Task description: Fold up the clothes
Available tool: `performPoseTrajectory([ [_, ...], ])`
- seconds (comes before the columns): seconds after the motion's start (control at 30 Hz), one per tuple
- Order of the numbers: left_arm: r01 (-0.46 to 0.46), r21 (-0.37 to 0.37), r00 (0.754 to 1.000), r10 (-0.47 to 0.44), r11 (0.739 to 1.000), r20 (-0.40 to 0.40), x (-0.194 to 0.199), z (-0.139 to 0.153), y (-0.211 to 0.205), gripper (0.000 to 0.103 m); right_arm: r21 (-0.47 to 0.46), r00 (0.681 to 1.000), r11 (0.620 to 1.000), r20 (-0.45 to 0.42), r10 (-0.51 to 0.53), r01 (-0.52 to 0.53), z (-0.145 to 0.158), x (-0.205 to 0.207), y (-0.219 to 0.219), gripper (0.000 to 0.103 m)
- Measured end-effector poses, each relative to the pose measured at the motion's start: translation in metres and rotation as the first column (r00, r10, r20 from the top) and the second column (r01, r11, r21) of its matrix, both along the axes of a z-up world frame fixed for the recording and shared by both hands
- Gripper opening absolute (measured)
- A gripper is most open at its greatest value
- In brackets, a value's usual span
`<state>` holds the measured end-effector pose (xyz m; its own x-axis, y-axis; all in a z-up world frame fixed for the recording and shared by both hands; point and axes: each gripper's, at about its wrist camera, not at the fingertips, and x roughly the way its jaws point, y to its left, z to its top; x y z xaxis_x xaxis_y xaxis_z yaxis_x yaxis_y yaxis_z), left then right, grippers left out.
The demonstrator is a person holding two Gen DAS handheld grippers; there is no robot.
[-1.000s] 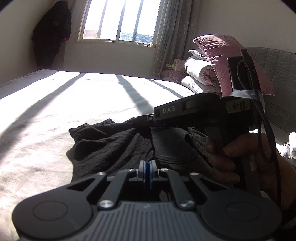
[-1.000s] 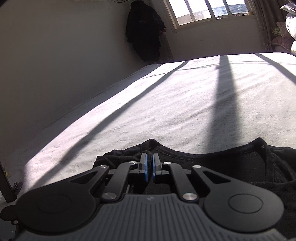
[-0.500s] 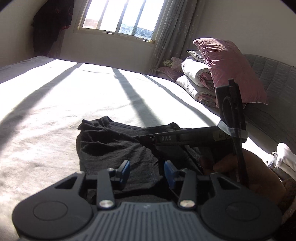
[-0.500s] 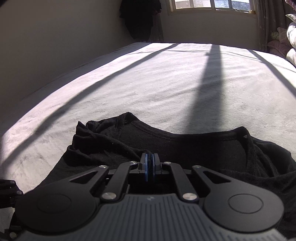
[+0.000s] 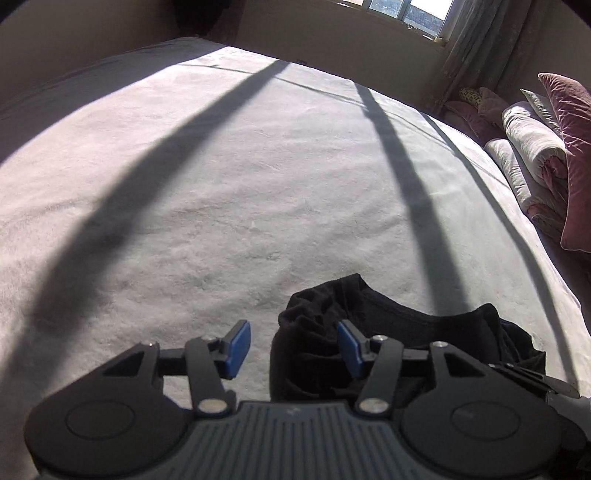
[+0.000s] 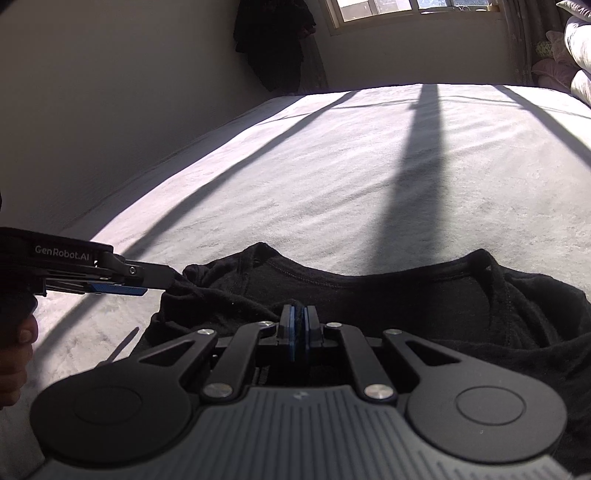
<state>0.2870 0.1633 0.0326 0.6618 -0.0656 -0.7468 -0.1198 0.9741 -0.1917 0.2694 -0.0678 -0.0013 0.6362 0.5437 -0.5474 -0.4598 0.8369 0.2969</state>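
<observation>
The black garment lies bunched along the near edge of the bed, toward the near right corner as the left wrist view shows it, with its neckline hem facing the far side. The right gripper sits low over the garment's near part, blue pads pressed together; black cloth lies right under and around the tips, but whether a fold is caught between them cannot be told. The left gripper is at the garment's left end with its jaws spread wide: one blue pad stands over bare bedcover, the other over the crumpled sleeve end. In the right wrist view its fingers reach in from the left and touch that same bunched end, with a hand behind it at the picture's left edge.

Beyond the garment the pale, slightly napped bedcover runs bare to the far edge, crossed by long bars of shadow, leaving wide open room ahead and to the left. The left edge of the bed meets a plain wall. Pillows and rolled bedding are stacked along the right edge. At the far end a dark garment hangs in the corner beside a sunlit window with a curtain.
</observation>
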Motion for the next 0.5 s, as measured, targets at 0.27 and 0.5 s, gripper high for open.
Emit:
performPoseTrajectory([
  [0.27, -0.053, 0.288, 0.998, 0.062, 0.956, -0.023, 0.023, -0.014, -0.013, 0.007, 0.023, 1.000, 1.000, 0.011, 0.002, -0.003, 0.000, -0.001, -0.002, 0.007],
  [0.5, -0.134, 0.314, 0.990, 0.110, 0.940, 0.094, 0.007, -0.011, 0.007, 0.009, -0.002, 1.000, 1.000, 0.008, 0.006, -0.006, -0.007, 0.002, 0.001, 0.007],
])
